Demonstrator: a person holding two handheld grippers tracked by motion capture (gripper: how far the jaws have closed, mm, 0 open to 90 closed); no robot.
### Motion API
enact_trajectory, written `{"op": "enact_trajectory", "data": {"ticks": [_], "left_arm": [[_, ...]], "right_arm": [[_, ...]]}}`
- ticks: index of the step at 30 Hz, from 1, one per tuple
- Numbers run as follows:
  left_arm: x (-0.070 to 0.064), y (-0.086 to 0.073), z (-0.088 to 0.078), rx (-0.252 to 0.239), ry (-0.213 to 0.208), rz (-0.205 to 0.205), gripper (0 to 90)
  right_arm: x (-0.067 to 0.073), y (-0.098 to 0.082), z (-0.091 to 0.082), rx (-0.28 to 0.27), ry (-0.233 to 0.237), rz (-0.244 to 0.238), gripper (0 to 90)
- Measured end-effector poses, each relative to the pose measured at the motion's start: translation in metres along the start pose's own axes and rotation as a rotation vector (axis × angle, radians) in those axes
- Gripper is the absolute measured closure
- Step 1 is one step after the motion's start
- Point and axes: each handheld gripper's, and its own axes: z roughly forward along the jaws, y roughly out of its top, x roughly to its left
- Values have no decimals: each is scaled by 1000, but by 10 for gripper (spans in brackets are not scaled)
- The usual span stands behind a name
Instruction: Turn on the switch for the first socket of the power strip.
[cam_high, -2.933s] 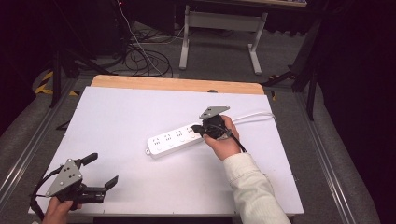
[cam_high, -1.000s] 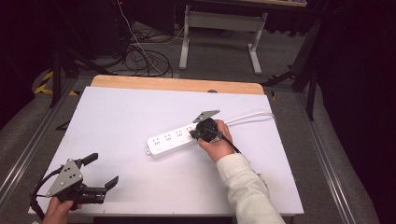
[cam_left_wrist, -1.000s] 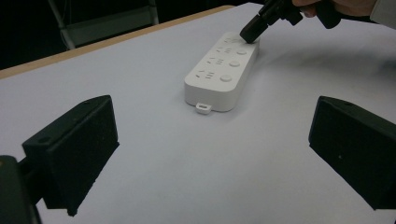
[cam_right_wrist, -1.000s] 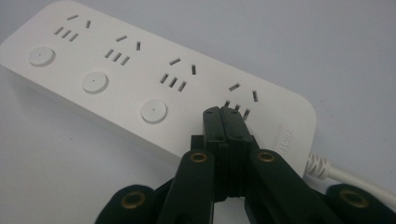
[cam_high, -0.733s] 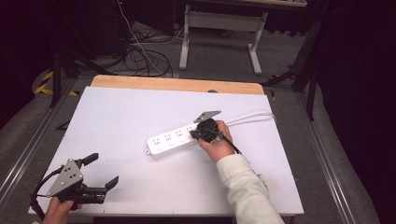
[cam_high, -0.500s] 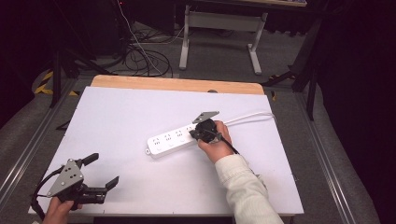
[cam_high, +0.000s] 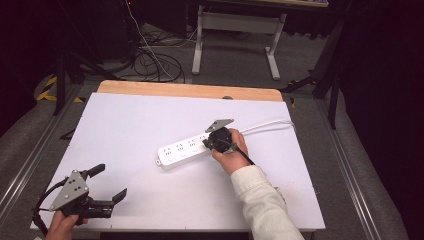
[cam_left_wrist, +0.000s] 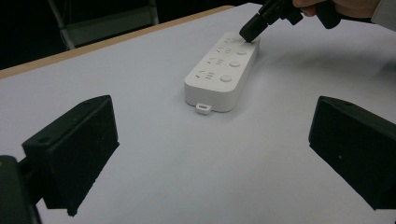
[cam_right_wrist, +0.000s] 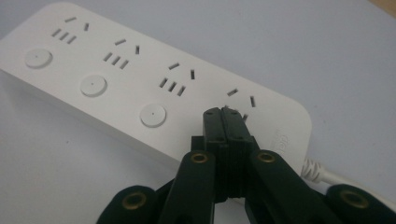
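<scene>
**Right jaws pressed to the cable end of the power strip; left idle at the near corner**

Left hand-held gripper (cam_high: 104, 184): near left corner of the white counter (cam_high: 130, 125), held low in the person's left hand (cam_high: 62, 226). Jaws spread wide with nothing between them. Grey three-cornered plate on top, black cable looping out to its left side. In the left gripper view the two black jaws stand far apart at the frame's lower corners, bare counter between them, the power strip (cam_left_wrist: 223, 74) lying well ahead.

Power strip (cam_high: 186, 150): white, long, flat on the counter, a little right of centre, set at a slant with its left end nearer the person. Four outlet groups along the top, a round button beside three of them; the fourth spot is hidden under the jaws. Small tab at the left end. White cord (cam_high: 265, 125) leaves the right end and runs toward the counter's right edge.

Right hand-held gripper (cam_high: 210, 144): held in the person's right hand (cam_high: 231, 152), cream sleeve behind it, over the strip's right end. Jaws closed tight against each other, gripping nothing. In the right gripper view the joined tips (cam_right_wrist: 226, 114) sit on the strip's top face at the outlet group nearest the cord. In the left gripper view, the same black tip (cam_left_wrist: 250, 31) touches the far end of the strip.

Beyond the counter's far wooden edge: grey floor, tangled cables, a table's metal frame.
</scene>
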Motion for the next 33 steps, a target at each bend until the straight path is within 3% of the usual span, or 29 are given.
{"op": "enact_trajectory", "data": {"ticks": [5,13,30,33], "left_arm": [[0,0,1,0,-1,-13,20],[-1,0,1,2,-1,-9,19],[0,0,1,0,-2,-9,19],[0,0,1,-3,0,-7,20]], "right_arm": [[-2,4,-16,-78,-4,9,900],[4,13,-39,-117,-1,-14,900],[13,18,-59,-147,23,-33,900],[14,18,-61,-157,37,-30,780]]}}
